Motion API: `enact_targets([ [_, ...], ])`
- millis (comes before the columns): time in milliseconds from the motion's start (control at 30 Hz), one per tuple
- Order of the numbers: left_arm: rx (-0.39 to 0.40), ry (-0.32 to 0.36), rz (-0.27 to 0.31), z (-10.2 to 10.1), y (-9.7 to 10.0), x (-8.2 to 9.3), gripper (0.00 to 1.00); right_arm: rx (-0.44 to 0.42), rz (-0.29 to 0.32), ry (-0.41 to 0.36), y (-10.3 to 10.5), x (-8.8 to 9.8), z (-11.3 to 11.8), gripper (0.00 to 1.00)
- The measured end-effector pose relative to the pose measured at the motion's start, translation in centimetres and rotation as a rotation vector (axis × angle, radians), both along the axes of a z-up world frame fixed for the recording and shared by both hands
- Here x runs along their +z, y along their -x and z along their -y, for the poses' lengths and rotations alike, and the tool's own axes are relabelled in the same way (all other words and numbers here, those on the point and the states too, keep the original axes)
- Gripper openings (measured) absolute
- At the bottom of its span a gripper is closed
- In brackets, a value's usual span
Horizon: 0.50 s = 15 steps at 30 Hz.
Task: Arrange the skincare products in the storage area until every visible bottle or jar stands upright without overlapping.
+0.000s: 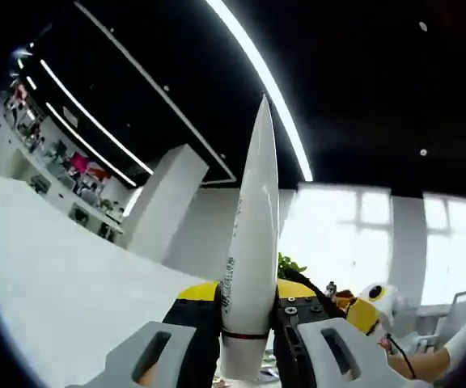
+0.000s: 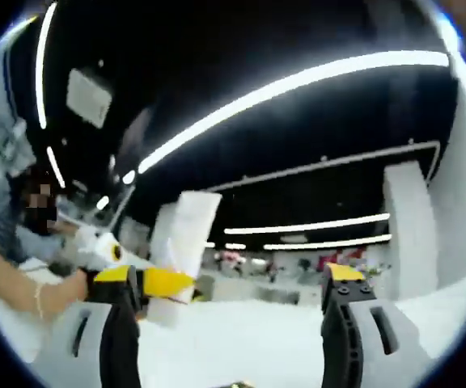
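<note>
In the left gripper view a white squeeze tube point(image 1: 252, 242) with small dark print stands between the jaws, its flat crimped end pointing up toward the ceiling. My left gripper point(image 1: 247, 315) is shut on the tube's lower part. The right gripper point(image 1: 370, 311), yellow and white, shows low at the right with a hand behind it. In the right gripper view my right gripper point(image 2: 235, 279) stands open with its jaws wide apart and nothing between them. The same white tube point(image 2: 183, 242) shows beside its left jaw, held by the left gripper point(image 2: 158, 283).
Both views tilt up at a black ceiling with long light strips point(image 1: 261, 77). A white pillar point(image 1: 164, 202), bright windows point(image 1: 354, 234) and a green plant point(image 1: 288, 265) lie ahead. A person point(image 2: 6, 234) stands at the left, arm reaching in.
</note>
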<state>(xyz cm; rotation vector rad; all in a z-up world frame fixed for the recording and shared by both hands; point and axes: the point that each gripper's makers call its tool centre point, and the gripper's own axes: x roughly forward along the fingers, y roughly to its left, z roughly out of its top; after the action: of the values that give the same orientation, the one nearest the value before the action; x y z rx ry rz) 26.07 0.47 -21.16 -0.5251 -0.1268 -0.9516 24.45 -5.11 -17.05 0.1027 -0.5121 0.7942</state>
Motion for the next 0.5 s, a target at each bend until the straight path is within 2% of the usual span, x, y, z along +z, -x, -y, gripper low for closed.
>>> enact_targets([
  [33, 0.003, -0.025, 0.009, 0.3, 0.1, -0.2, 0.22, 0.033, -0.011, -0.073, 0.2, 0.7, 0.5, 0.95],
  [133, -0.019, -0.061, 0.028, 1.0, 0.3, -0.3, 0.22, 0.056, -0.021, -0.164, 0.2, 1.4, 1.7, 0.95],
  [233, -0.057, -0.087, 0.054, 2.2, 0.9, -0.3, 0.22, 0.060, -0.002, -0.180, 0.3, 1.7, 2.3, 0.94],
  [333, -0.066, -0.119, 0.065, 3.0, 1.4, -0.5, 0.22, 0.135, -0.033, -0.228, 0.8, 1.9, 1.7, 0.95],
  [400, -0.074, -0.142, 0.075, 3.4, 1.8, -0.8, 0.22, 0.186, -0.037, -0.228, 1.4, 2.0, 0.9, 0.96],
  [500, -0.076, -0.188, 0.097, 4.1, 2.1, -1.2, 0.22, 0.217, -0.045, -0.206, 1.9, 1.8, -0.1, 0.95],
])
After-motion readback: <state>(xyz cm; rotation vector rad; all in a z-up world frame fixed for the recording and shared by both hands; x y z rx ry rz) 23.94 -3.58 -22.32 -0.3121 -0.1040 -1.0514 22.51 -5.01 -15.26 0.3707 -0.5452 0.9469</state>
